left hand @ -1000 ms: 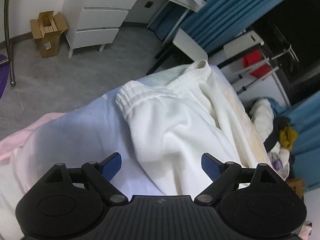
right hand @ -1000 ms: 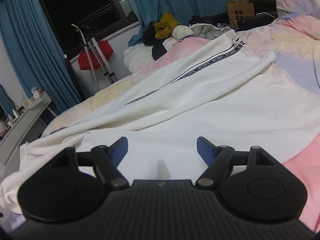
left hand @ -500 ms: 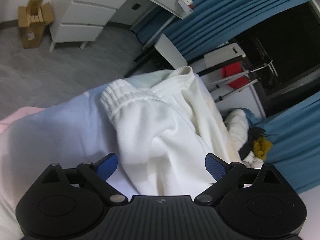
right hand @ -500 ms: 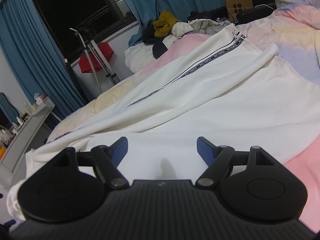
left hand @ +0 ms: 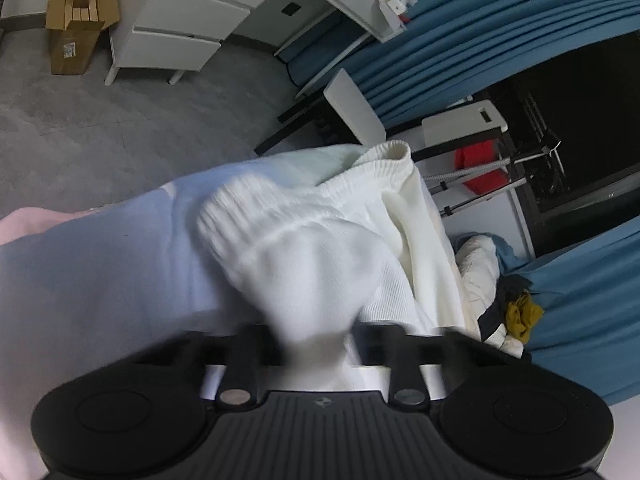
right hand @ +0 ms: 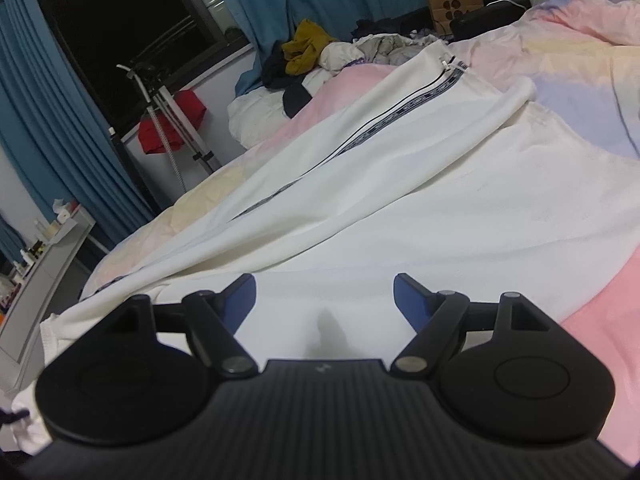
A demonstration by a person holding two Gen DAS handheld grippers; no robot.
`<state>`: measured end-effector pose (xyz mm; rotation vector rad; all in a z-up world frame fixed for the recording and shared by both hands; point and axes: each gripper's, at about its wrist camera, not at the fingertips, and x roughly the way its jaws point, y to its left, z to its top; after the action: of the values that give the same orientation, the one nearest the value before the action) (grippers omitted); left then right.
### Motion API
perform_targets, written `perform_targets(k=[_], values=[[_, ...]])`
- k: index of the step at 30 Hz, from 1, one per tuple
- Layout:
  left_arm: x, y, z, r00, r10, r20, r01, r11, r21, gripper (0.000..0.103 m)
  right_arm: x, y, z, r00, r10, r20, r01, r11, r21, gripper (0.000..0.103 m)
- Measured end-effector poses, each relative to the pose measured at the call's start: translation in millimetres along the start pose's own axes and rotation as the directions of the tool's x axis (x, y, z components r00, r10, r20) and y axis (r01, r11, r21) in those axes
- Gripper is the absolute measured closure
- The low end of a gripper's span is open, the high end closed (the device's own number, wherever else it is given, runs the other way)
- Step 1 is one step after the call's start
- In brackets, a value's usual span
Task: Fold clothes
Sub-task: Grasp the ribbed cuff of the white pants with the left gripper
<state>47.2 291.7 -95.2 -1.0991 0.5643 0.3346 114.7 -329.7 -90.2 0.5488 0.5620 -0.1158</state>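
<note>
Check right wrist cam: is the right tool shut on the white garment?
No. The right tool has its blue-padded fingers spread wide apart, with the white garment lying flat on the bed between and beyond them.

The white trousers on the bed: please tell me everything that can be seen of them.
The white trousers look like soft knitted cotton and lie stretched along the pastel bedsheet. A dark patterned stripe runs down the side of one leg to a small metal zip end. The ribbed cuff is bunched and blurred in the left wrist view, where the left gripper is shut on the cloth. The right gripper is open above the fabric.
</note>
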Motion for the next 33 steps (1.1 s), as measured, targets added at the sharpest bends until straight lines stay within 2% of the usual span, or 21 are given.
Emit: perform_targets(k=[4, 7, 9, 13, 18, 22, 25, 28, 30, 31, 33], values=[[-28, -2, -3, 0.999, -0.042, 0.034, 0.041, 0.999, 0.021, 0.093, -15, -26, 14, 0.999, -0.019, 0.035, 0.016, 0.995, 0.098, 0.026], [-41, 9, -1, 0.997, -0.072, 0.033, 0.074, 0.996, -0.057, 0.093, -36, -65, 34, 0.995, -0.044, 0.09, 0.021, 0.971, 0.238, 0.026], [-41, 17, 0, 0.997, -0.071, 0.025, 0.073, 0.991, -0.109, 0.093, -50, -98, 46, 0.989, -0.093, 0.119, 0.047, 0.94, 0.339, 0.026], [-39, 27, 4, 0.998, -0.069, 0.003, 0.069, 0.986, -0.154, 0.093, -75, -173, 53, 0.969, -0.219, 0.112, 0.12, 0.817, 0.564, 0.023], [-37, 27, 4, 0.999, -0.054, -0.004, 0.053, 0.987, -0.152, 0.092, -73, -250, 36, 0.973, -0.231, 0.029, 0.126, 0.63, 0.767, 0.024], [-33, 28, 2, 0.999, -0.043, -0.005, 0.042, 0.987, -0.153, 0.092, -44, -269, 29, 0.979, -0.202, -0.035, 0.147, 0.574, 0.805, 0.024], [-30, 30, 2, 0.999, -0.043, -0.008, 0.041, 0.986, -0.163, 0.091, -20, -269, 33, 0.98, -0.199, -0.031, 0.142, 0.573, 0.807, 0.025], [-34, 35, 0, 0.998, -0.055, -0.011, 0.053, 0.986, -0.161, 0.091, 0, -258, 40, 0.981, -0.195, 0.003, 0.119, 0.611, 0.783, 0.031], [-33, 36, -1, 0.998, -0.052, -0.017, 0.049, 0.987, -0.151, 0.091, 9, -246, 44, 0.973, -0.23, -0.008, 0.156, 0.633, 0.758, 0.031], [-32, 36, 0, 0.999, -0.049, -0.019, 0.046, 0.986, -0.158, 0.091, 13, -241, 43, 0.966, -0.258, -0.009, 0.176, 0.631, 0.755, 0.031], [-30, 36, 0, 0.999, -0.041, -0.016, 0.038, 0.985, -0.167, 0.091, 14, -237, 41, 0.953, -0.302, 0.006, 0.19, 0.616, 0.765, 0.042]])
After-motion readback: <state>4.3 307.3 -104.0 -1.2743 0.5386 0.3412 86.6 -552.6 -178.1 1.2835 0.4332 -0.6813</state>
